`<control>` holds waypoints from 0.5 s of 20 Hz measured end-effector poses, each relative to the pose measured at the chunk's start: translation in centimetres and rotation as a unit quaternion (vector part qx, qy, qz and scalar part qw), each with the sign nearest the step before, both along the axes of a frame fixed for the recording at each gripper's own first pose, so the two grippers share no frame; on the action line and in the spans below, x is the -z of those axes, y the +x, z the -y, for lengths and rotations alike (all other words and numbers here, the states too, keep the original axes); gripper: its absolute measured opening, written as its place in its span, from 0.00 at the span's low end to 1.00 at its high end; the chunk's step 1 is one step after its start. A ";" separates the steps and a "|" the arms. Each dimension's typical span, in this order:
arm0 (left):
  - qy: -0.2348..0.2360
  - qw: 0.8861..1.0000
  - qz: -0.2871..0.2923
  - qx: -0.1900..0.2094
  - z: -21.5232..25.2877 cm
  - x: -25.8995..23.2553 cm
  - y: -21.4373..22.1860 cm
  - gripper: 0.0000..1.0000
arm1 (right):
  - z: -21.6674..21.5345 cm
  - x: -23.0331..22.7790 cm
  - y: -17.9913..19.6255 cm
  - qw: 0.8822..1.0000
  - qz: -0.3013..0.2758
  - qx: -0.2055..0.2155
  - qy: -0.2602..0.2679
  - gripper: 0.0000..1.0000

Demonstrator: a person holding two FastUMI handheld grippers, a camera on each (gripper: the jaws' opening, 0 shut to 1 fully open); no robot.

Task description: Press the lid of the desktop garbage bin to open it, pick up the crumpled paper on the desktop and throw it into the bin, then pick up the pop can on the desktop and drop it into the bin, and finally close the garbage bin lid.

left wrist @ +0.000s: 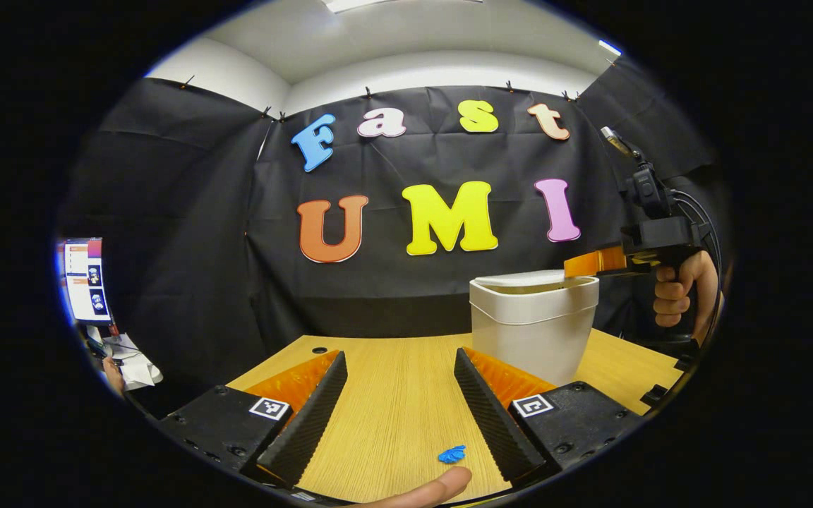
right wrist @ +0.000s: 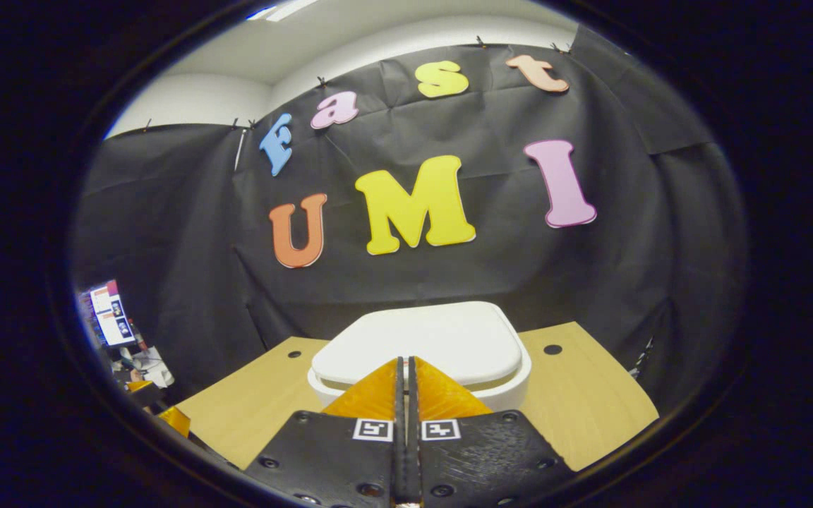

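Note:
The white desktop bin [left wrist: 530, 331] stands on the wooden table [left wrist: 392, 402], right of centre in the left gripper view. My left gripper [left wrist: 401, 356] is open and holds nothing, low over the table just left of the bin. A hand holds my right gripper [left wrist: 569, 266] from the right, its tips over the bin's top edge. In the right gripper view, the right gripper [right wrist: 404, 361] is shut with nothing between its fingers. Its tips rest at the near edge of the white lid [right wrist: 428, 335], which lies flat on the bin.
A small blue scrap [left wrist: 452, 454] lies on the table between my left gripper's fingers, and a fingertip [left wrist: 438, 489] shows at the bottom edge. A monitor [left wrist: 85, 279] and some clutter sit off the table's left. Black cloth walls close the back and sides.

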State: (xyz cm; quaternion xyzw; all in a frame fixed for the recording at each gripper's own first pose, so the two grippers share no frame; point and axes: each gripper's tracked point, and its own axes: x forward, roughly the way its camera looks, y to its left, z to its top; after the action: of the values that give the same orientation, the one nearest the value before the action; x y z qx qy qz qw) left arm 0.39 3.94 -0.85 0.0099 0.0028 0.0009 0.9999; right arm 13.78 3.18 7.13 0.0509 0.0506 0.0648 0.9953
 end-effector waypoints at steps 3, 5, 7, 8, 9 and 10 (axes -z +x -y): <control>-0.002 1.000 -0.005 -0.002 -0.2 0.2 0.2 0.99 | -0.7 -1.2 -1.6 0.999 0.036 0.000 -0.029 0.00; -0.004 1.000 -0.006 -0.002 -0.1 0.2 0.0 0.99 | -1.8 -1.1 -2.7 0.998 0.040 -0.006 -0.046 0.00; -0.003 1.000 -0.006 -0.003 -0.1 0.2 0.1 0.99 | -2.2 -1.0 -3.5 0.997 0.042 -0.009 -0.060 0.00; 0.000 1.000 -0.006 -0.003 -0.1 0.3 0.0 0.99 | -2.1 -1.0 -4.0 0.997 0.047 -0.003 -0.068 0.00; 0.001 1.000 -0.006 -0.003 -0.2 0.2 0.1 0.99 | -1.8 -0.9 -4.4 0.996 0.048 0.004 -0.071 0.00; -0.001 1.000 -0.006 -0.003 -0.1 0.3 0.2 0.99 | -1.8 -0.8 -4.8 0.996 0.048 0.005 -0.069 0.01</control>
State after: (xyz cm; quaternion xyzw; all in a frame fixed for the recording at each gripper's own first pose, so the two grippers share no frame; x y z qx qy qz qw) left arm 0.59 4.08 -1.10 0.0085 0.0090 0.0039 0.9999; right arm 8.94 4.93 7.88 -0.0204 0.0064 0.0590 0.9980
